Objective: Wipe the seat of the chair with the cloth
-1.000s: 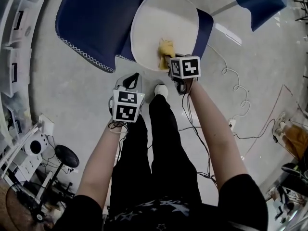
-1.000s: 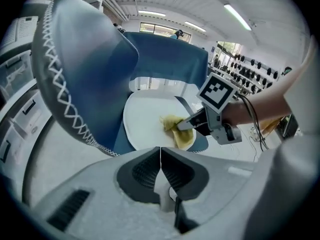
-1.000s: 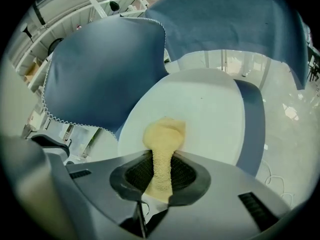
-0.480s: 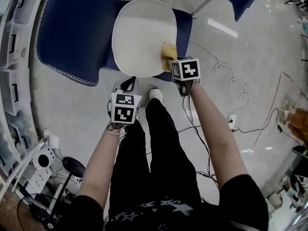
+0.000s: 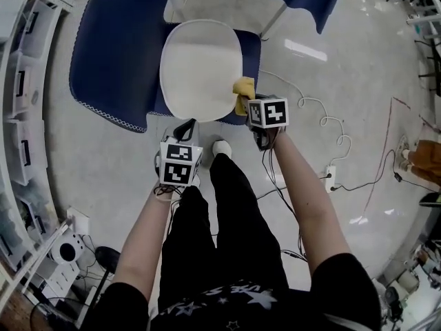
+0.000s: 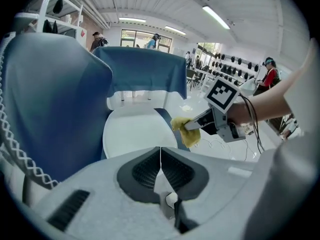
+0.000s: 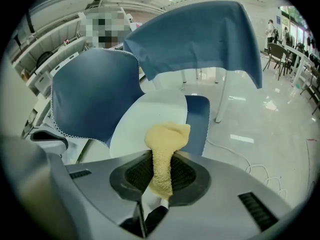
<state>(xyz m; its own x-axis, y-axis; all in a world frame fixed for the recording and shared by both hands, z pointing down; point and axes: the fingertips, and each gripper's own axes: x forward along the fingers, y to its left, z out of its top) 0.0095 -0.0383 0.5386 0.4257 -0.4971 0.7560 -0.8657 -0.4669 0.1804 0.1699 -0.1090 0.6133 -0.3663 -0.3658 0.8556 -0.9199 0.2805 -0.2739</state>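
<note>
The chair's white seat [image 5: 198, 67] lies ahead of me, with blue cloth [image 5: 110, 61] draped around it. My right gripper [image 5: 249, 99] is shut on the yellow cloth [image 5: 243, 88], which hangs off the seat's right edge, over the blue drape. In the right gripper view the cloth [image 7: 165, 149] is pinched between the jaws, with the seat [image 7: 150, 119] just beyond. My left gripper [image 5: 187, 129] is shut and empty, held short of the seat's near edge. The left gripper view shows the seat [image 6: 135, 134] and the right gripper [image 6: 192, 127] with the cloth [image 6: 186, 131].
A white furry chair back [image 5: 220, 4] stands beyond the seat. Cables [image 5: 331, 126] and a power strip [image 5: 331, 178] lie on the floor at right. Shelving [image 5: 21, 81] runs along the left. My legs and a white shoe [image 5: 222, 147] are below the grippers.
The yellow cloth has slid from the seat's near middle to its right edge and off it. The view has shifted, so the chair sits lower and more centred.
</note>
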